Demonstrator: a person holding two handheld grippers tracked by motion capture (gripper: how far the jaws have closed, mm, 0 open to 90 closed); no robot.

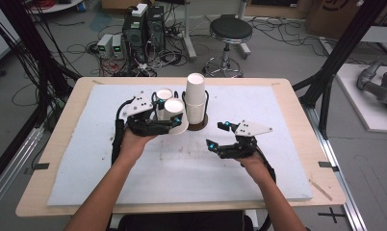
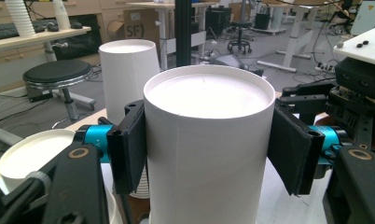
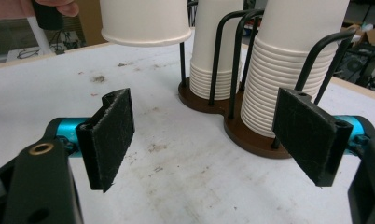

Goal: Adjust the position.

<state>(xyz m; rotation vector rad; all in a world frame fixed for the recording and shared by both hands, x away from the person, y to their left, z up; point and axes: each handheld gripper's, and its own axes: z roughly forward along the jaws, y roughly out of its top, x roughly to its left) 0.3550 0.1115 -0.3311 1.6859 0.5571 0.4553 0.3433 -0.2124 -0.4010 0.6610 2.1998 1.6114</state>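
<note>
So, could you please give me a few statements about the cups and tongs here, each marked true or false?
1. The left tongs grip an upside-down white paper cup. True.
2. The right tongs hold a cup. False: they are open with nothing between the pads.
3. The cup stacks stand in a black wire holder on a brown base. True.
4. The held cup rests on the table. False: it is lifted clear of the white mat.
</note>
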